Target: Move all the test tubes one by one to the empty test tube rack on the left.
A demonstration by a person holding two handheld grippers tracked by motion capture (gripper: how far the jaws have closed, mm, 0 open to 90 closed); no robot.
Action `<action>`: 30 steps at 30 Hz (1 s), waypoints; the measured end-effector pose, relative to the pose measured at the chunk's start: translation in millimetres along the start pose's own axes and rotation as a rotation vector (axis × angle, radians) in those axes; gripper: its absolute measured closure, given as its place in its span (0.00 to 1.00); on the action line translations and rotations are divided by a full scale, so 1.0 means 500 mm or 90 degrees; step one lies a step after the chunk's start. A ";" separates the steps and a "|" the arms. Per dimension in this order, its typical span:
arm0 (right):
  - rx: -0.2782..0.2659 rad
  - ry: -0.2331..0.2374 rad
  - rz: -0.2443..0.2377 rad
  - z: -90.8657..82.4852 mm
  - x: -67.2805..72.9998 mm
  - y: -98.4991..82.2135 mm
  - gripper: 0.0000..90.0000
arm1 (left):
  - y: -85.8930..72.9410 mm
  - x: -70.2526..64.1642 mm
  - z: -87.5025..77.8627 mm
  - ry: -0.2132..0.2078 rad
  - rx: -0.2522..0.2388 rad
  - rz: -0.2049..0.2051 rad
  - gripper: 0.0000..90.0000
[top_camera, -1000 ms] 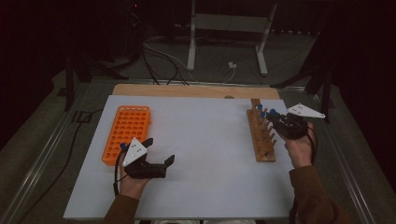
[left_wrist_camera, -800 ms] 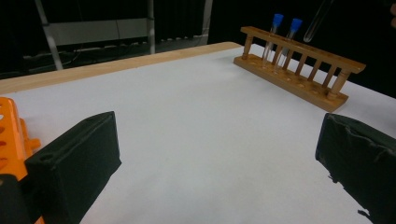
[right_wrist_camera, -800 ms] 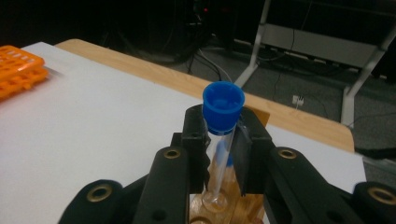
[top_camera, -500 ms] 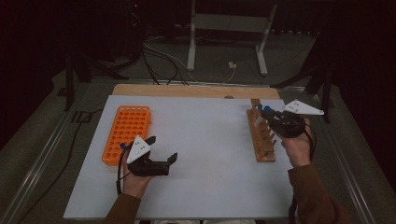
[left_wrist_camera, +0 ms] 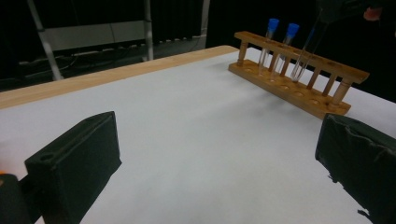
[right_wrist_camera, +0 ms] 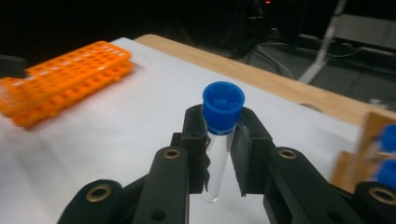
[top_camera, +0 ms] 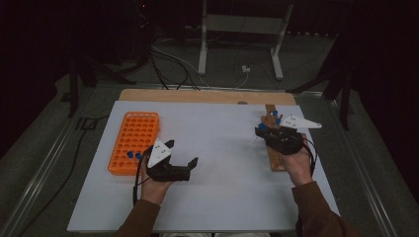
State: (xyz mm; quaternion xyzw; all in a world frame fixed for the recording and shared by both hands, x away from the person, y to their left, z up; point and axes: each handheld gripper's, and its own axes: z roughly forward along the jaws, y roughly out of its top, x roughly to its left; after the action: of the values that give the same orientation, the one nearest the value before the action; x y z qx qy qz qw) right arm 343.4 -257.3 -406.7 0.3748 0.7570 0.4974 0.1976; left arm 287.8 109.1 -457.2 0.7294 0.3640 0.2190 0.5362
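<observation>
The test tube (right_wrist_camera: pixel 219 140) (clear glass, blue cap) stands upright between the jaws of the right gripper (right_wrist_camera: pixel 218 154), which are clamped on it just below the cap. It is held over the wooden rack (top_camera: pixel 274 157) at the table's 3 o'clock edge. The left gripper (top_camera: pixel 180 157) hovers near 7 o'clock, jaws wide apart and empty, beside the orange rack (top_camera: pixel 133 143).

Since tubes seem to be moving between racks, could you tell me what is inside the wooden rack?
Two blue-capped tubes stand upright in the wooden rack. The right tool holds a third beside it; whether its tip still sits in a hole, I cannot tell.
</observation>
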 end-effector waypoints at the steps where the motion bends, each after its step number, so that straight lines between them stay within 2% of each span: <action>1: -0.001 0.005 0.001 0.001 0.005 -0.003 0.85 | 0.001 -0.003 0.005 -0.001 0.000 0.000 0.01; 7: -0.001 0.034 0.005 0.003 0.026 -0.014 0.85 | 0.006 -0.016 0.033 -0.005 0.007 0.003 0.01; 14: 0.013 0.053 0.000 0.015 0.051 -0.022 0.85 | 0.014 -0.033 0.059 -0.002 0.011 0.002 0.01; 30: 0.030 0.098 -0.020 0.052 0.115 -0.010 0.85 | 0.027 -0.060 0.088 -0.024 0.019 0.014 0.04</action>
State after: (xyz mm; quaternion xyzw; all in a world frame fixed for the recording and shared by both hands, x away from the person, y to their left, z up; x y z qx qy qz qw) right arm 321.9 -198.9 -418.1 0.3280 0.7872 0.5038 0.1376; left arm 303.9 56.4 -457.0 0.7452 0.3493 0.2055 0.5295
